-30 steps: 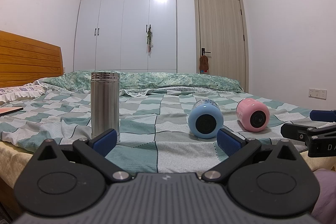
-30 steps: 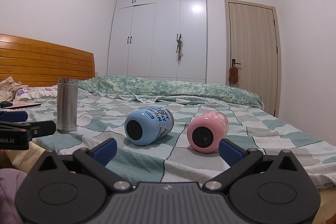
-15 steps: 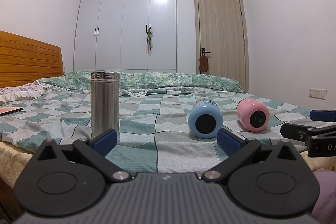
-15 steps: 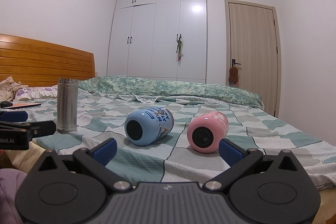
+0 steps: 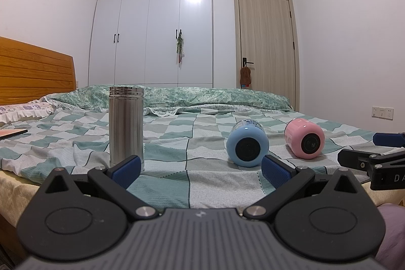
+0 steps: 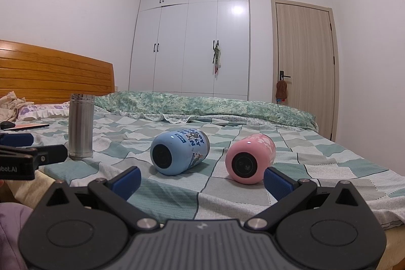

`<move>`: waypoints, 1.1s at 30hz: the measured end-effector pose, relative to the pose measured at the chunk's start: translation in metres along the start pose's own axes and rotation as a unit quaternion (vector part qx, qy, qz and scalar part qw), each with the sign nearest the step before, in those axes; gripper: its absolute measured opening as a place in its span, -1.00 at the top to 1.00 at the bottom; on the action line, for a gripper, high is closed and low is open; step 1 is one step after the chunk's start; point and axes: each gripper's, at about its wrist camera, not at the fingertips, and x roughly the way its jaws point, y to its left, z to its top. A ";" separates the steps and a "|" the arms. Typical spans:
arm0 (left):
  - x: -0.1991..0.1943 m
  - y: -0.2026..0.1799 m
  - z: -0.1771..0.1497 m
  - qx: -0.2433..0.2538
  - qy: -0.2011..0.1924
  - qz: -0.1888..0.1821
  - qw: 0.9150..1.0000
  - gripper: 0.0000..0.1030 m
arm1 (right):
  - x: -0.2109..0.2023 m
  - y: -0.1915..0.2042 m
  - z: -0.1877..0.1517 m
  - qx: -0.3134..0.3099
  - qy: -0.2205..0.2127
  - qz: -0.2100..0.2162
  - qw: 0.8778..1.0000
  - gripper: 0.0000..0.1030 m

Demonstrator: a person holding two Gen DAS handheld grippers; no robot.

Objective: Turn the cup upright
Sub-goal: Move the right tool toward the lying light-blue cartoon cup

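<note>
A blue cup (image 5: pixel 247 145) (image 6: pixel 179 153) and a pink cup (image 5: pixel 304 141) (image 6: pixel 249 162) lie on their sides on the checkered bedspread, their bases turned toward me. A steel flask (image 5: pixel 126 125) (image 6: pixel 80 126) stands upright to their left. My left gripper (image 5: pixel 201 170) is open and empty at the bed's near edge, in front of the gap between the flask and the blue cup. My right gripper (image 6: pixel 201 181) is open and empty, in front of the two lying cups. Each gripper shows at the edge of the other's view.
The bed (image 6: pixel 316 168) has a wooden headboard (image 6: pixel 53 75) at the left and a folded green quilt (image 5: pixel 177 95) at the back. A flat pink item (image 5: pixel 11 133) lies at the left. White wardrobes (image 5: pixel 162 24) and a door (image 5: pixel 267 42) stand behind.
</note>
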 end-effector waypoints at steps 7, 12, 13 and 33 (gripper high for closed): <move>0.003 -0.003 0.002 0.005 0.014 0.003 1.000 -1.00 | 0.003 0.001 -0.002 0.000 0.004 -0.002 1.000 -1.00; 0.017 -0.006 0.014 0.003 0.056 -0.023 0.998 -1.00 | 0.001 -0.010 0.009 0.022 0.006 0.015 1.000 -1.00; 0.021 -0.008 0.019 0.004 0.064 -0.027 0.998 -1.00 | 0.002 -0.013 0.012 0.022 0.006 0.017 1.000 -1.00; 0.166 -0.081 0.107 0.124 0.204 -0.057 0.969 -1.00 | 0.111 -0.088 0.071 -0.035 0.084 0.075 0.993 -1.00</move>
